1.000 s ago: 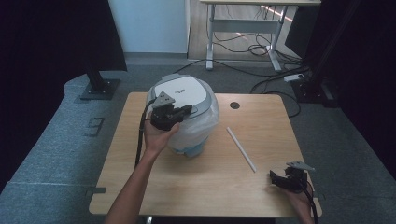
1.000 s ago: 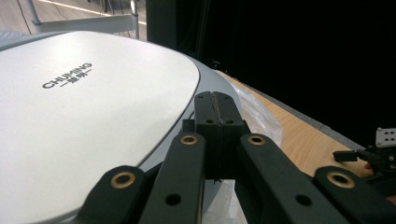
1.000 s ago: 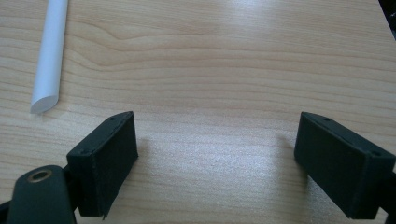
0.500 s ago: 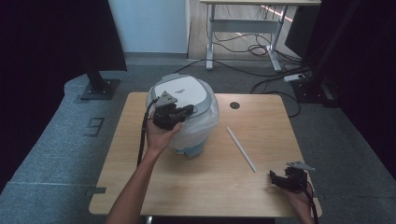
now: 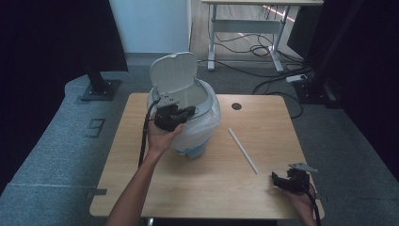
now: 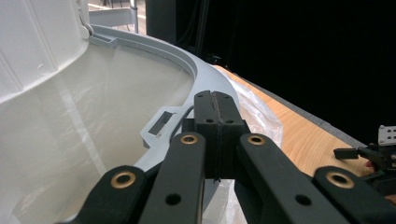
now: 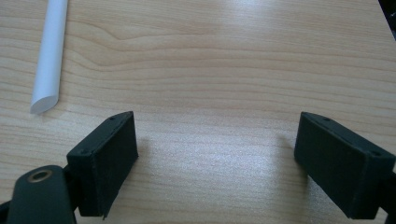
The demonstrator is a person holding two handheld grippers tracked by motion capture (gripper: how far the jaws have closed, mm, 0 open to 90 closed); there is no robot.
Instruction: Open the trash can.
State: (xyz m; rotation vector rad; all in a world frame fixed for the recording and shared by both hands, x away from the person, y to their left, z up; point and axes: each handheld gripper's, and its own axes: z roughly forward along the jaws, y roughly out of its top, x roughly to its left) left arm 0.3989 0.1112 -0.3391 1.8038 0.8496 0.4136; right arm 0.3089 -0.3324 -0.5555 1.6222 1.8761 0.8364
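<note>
From left to right. The left claw rests at the front rim of a white lidded bin, its jaws pressed flat together with nothing between them; in the left gripper view the closed tips lie just over the grey rim ring. The bin stands at the far left-centre of the wooden counter. Its hinged lid stands upright at the back, leaving the mouth open. A thin translucent liner bag lines the inside and spills over the rim onto the outer wall; what lies deeper in the bin cannot be told.

Judged from its thin plastic shell, the bin is probably light and stiff, and likely to slide or tip if pushed high up; the rim ring or the lid's edge offers the firmest hold. The liner is soft, slippery and easily torn, a poor place to grip.

Right of the bin, well apart from it, a white straw-like tube lies flat on the counter; it appears light, smooth and apt to roll, best pinched across its middle.

Near the right front corner, the right claw rests low over the counter with jaws wide and empty; the tube's cut end lies just beyond its left jaw.
</note>
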